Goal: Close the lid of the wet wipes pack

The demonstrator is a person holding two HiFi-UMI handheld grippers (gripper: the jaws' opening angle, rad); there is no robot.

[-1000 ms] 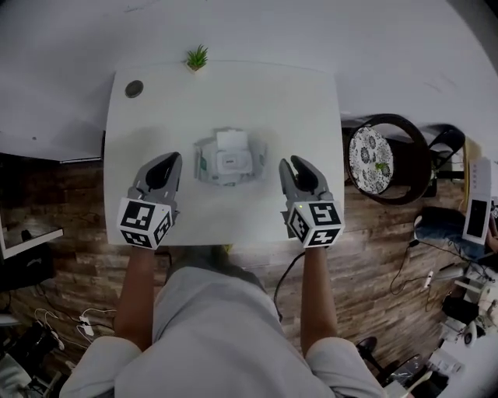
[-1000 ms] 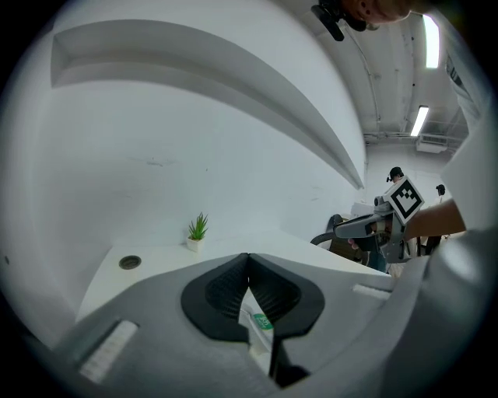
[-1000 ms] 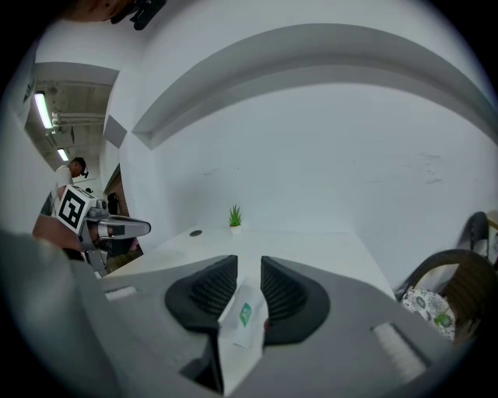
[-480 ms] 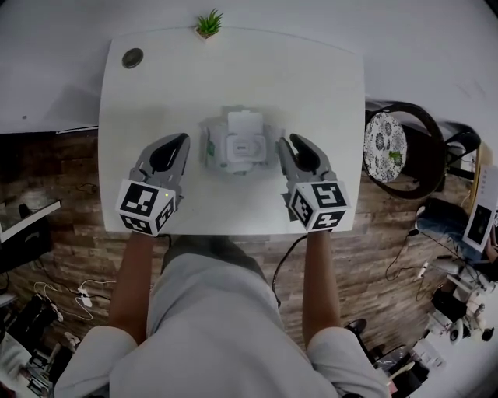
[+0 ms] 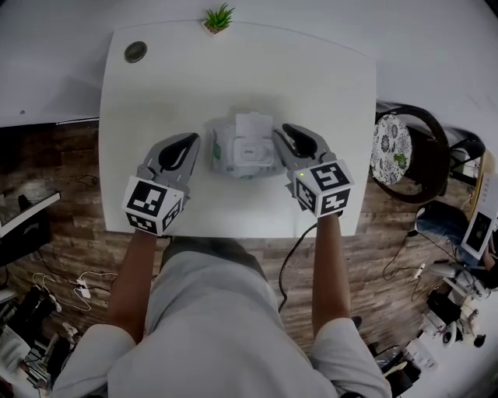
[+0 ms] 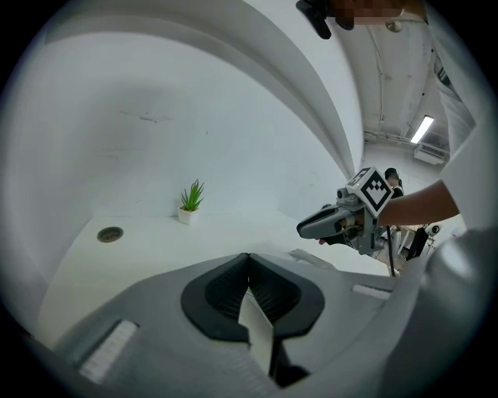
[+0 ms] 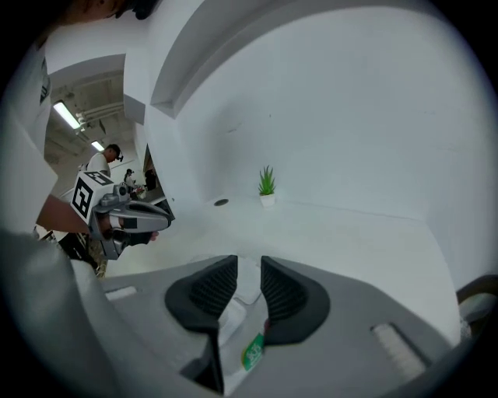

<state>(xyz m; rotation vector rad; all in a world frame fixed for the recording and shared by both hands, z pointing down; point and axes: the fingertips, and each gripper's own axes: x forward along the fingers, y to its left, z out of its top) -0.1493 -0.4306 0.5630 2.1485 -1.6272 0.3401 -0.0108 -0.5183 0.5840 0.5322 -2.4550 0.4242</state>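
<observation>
Closer than before, your tongs are flanking the wet wipes pack (image 5: 243,151) lying crosswise on the counter (image 5: 156,85), open lid (image 5: 253,124) pointing at the plant (image 5: 219,17). Left tongs (image 5: 189,141) are pressing shut, right tongs (image 5: 289,132) gaping, their view alone showing it between.

Lab or workshop room, by its fittings. A white table (image 5: 311,93) is standing on a wood-pattern floor (image 5: 47,167), cables (image 5: 58,307) and loose equipment (image 5: 455,326) are lying along both sides, and strip lights (image 7: 68,116) are glowing on the ceiling.
</observation>
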